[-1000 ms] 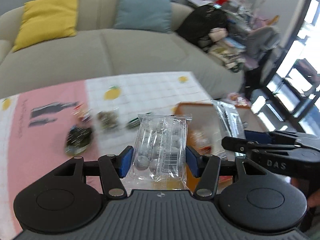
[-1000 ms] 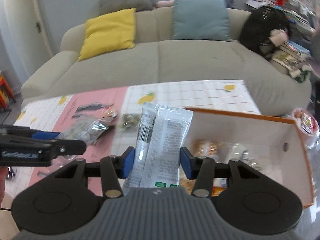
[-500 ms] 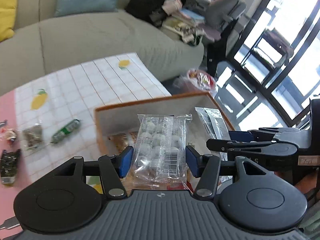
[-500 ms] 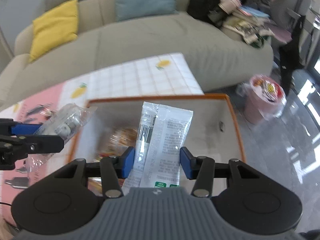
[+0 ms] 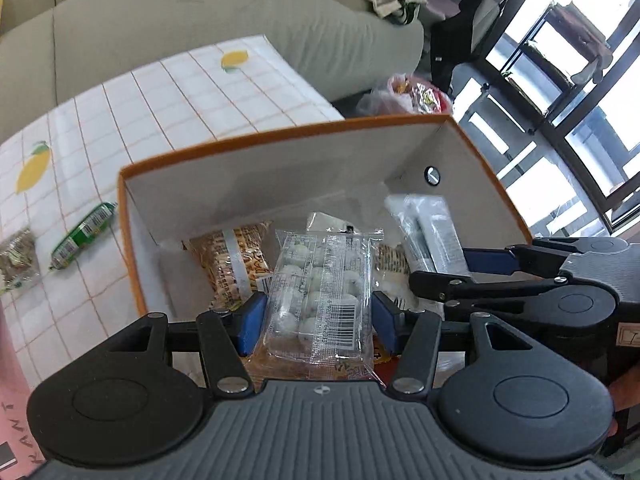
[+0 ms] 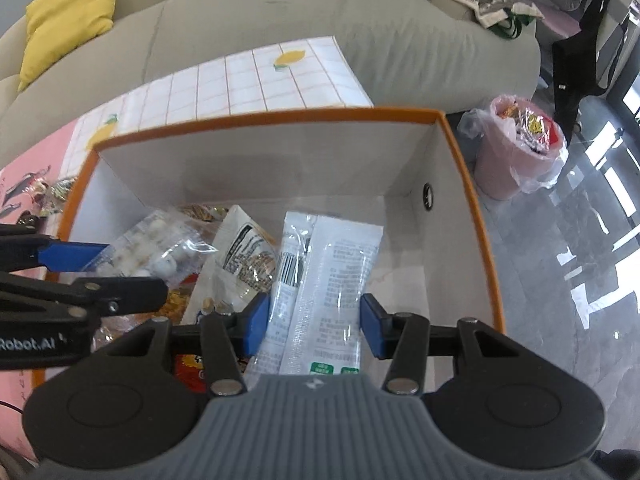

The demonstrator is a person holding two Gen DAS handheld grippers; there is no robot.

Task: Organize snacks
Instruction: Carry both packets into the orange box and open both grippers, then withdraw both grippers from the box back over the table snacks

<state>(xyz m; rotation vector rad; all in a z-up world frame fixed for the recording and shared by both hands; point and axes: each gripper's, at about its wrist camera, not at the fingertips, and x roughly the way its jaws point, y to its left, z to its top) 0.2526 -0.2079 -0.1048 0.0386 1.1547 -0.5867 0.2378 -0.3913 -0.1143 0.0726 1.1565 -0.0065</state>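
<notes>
On the checked cloth (image 5: 208,92) left of the orange-rimmed box (image 5: 280,136) lie a green stick (image 5: 82,236) and a small packet (image 5: 18,258). Over the box, the left gripper (image 5: 318,322) pinches a clear bag of white balls (image 5: 320,296); beside it the right gripper (image 6: 314,322) clamps 2 white sachets (image 6: 324,280), half-open.

I've swung both grippers off the desk side and down over the orange-rimmed box (image 6: 460,152) | left gripper (image 5: 318,320) now carries its clear candy pack (image 5: 320,296) inside the rim | right gripper (image 6: 314,322) has lowered its white sachet (image 6: 324,280) into the box too
</notes>
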